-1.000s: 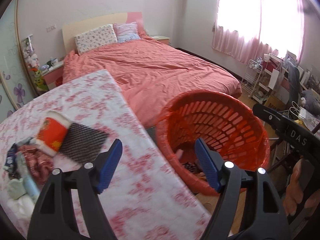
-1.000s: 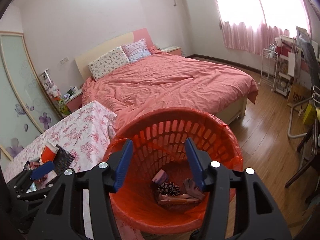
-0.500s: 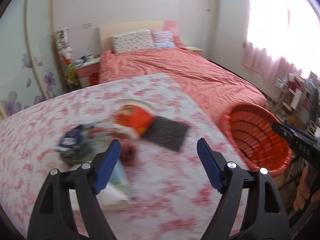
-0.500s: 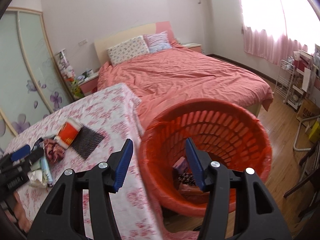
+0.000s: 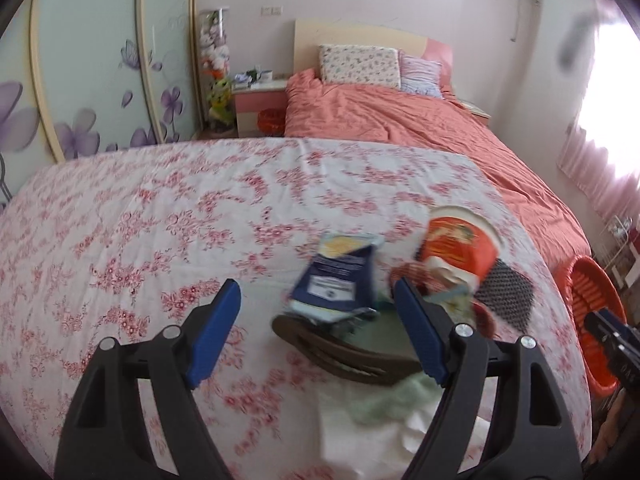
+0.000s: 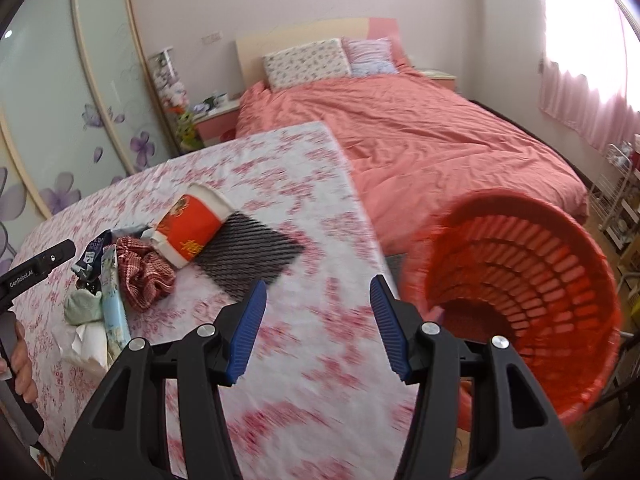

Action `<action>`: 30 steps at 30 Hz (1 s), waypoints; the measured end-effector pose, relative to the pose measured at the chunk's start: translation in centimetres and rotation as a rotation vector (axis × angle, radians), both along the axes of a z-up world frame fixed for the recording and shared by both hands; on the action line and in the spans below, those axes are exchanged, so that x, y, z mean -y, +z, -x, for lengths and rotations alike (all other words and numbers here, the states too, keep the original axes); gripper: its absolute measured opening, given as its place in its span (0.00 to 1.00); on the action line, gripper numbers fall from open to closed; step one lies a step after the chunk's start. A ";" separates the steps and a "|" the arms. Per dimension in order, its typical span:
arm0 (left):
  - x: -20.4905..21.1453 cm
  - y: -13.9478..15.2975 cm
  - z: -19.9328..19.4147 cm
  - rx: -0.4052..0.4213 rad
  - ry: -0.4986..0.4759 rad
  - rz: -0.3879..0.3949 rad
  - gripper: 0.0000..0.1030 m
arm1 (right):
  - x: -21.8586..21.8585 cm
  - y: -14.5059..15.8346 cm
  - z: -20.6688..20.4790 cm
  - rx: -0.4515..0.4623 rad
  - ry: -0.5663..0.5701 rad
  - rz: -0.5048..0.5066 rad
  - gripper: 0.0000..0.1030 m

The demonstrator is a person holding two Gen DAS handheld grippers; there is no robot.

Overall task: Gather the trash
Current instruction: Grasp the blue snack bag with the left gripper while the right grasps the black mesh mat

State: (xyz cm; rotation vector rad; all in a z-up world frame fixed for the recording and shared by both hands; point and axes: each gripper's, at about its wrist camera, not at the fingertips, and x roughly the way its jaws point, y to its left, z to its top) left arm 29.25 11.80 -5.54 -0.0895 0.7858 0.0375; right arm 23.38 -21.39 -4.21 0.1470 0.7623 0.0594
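Observation:
A pile of trash lies on the floral tablecloth [image 5: 160, 216]: a blue packet [image 5: 336, 280], a red and white paper cup [image 5: 460, 244] on its side, a black mesh mat [image 5: 504, 292], a red checked cloth [image 6: 144, 268], a pale green wad and white tissue [image 5: 384, 420]. My left gripper [image 5: 318, 328] is open and empty, just above the packet. My right gripper [image 6: 318, 324] is open and empty over the table's right edge, beside the red basket [image 6: 520, 280]. The cup [image 6: 192, 232] and mat [image 6: 248, 256] show left of it.
A bed with a salmon cover [image 6: 420, 128] stands behind the table. A nightstand [image 5: 258, 108] is by the headboard. Sliding doors with purple flowers [image 5: 100, 80] fill the left wall. A wire rack [image 6: 616, 196] stands at the right by the curtains.
My left gripper swung left from the basket to above the trash pile on the table. My right gripper moved left from over the basket to the table's edge. Both stayed open.

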 end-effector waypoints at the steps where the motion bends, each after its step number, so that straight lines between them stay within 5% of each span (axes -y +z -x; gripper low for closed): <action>1: -0.3 -0.2 -0.3 -0.005 -0.003 0.013 0.76 | -0.5 -0.2 -0.5 -0.007 0.007 0.001 0.53; 10: 1.2 -1.9 -3.0 -0.029 -0.091 -0.039 0.75 | -4.7 -2.1 -5.4 -0.071 0.075 0.037 0.59; 20: 1.0 -4.3 -5.4 -0.125 -0.114 -0.041 0.53 | -5.9 -3.7 -7.6 -0.121 0.093 0.117 0.60; 22: 1.0 -4.4 -5.4 -0.120 -0.121 -0.048 0.49 | -6.0 -3.6 -7.6 -0.120 0.094 0.121 0.56; 27: 0.7 -3.7 -5.1 -0.091 -0.115 -0.039 0.37 | -5.3 -3.5 -7.5 -0.110 0.081 0.091 0.20; 30: 0.2 -3.4 -5.0 -0.082 -0.105 -0.022 0.32 | -4.8 -3.5 -7.5 -0.105 0.071 0.069 0.09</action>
